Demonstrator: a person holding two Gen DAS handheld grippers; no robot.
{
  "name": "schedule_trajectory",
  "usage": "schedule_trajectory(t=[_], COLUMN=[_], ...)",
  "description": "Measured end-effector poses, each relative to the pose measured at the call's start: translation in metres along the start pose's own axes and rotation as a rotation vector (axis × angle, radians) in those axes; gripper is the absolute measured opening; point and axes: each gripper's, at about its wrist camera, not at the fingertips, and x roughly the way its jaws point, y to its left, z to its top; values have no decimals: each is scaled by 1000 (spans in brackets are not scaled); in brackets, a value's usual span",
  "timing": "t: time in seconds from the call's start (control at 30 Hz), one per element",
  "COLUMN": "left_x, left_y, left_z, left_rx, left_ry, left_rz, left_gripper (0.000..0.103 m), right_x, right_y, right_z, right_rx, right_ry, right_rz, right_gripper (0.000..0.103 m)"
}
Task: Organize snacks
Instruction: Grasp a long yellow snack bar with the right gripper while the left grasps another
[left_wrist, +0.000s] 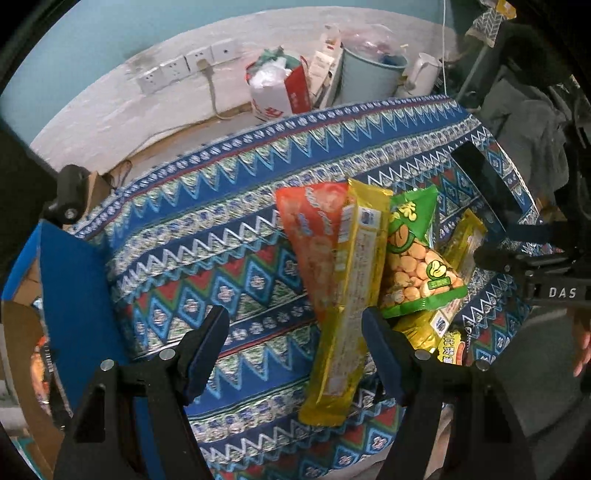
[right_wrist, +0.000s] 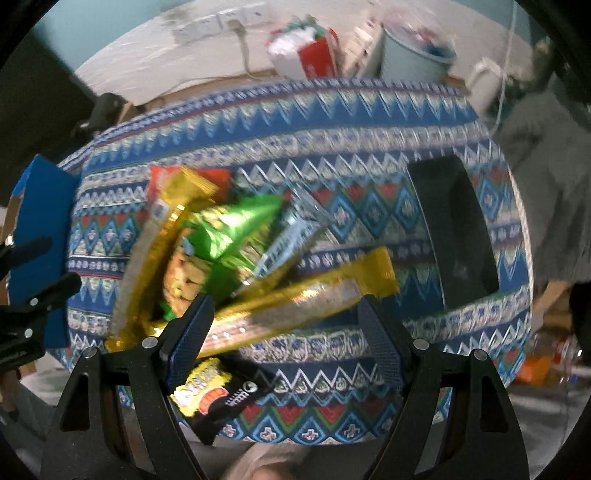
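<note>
The left gripper (left_wrist: 295, 343) has its jaws spread wide with nothing between the pads; its right finger (left_wrist: 384, 354) stands just beside the lower part of a long yellow wafer pack (left_wrist: 349, 306) and hides a little of the pile behind it. That pack lies on top of an orange snack bag (left_wrist: 314, 236), most of which it covers. To its right a green bag of beans (left_wrist: 417, 258) rests against it, with a second yellow pack (left_wrist: 463, 243) mostly hidden behind. All lie on a patterned tablecloth (left_wrist: 221, 229).

The right gripper (right_wrist: 284, 325) is also spread and grips nothing. In this blurred view, the gold pack (right_wrist: 295, 299) runs slantwise between its fingers, though whether either pad touches it cannot be told. The left finger (right_wrist: 188, 332) covers part of a black-and-yellow packet (right_wrist: 218, 398), whose print is unreadable. A pale blue wrapper (right_wrist: 291, 240) pokes out beside the green bag (right_wrist: 232, 229), smeared by motion.

Farther out, a black tray (right_wrist: 454, 232) sits near the cloth's right edge, and a blue box (left_wrist: 74, 295) is cut off at the left.
</note>
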Motion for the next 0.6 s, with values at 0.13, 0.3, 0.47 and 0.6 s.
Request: schedule_trajectory(t=[0.13, 0.3, 0.47, 0.6], left_x=[12, 25, 43, 55], left_y=[-6, -11, -13, -15], left_z=[2, 4, 1, -2], left_rx=[6, 19, 17, 14], left_ry=[21, 44, 76, 93], left_rz=[-11, -14, -23, -43], left_gripper=[76, 76, 76, 81], right_x=[15, 31, 47, 55], right_y=[-9, -20, -22, -19], right_z=[-3, -4, -2, 2], right_rx=[48, 141, 197, 216], right_ry=[35, 77, 117, 129], right_rz=[6, 69, 109, 118], right_gripper=[80, 80, 80, 83])
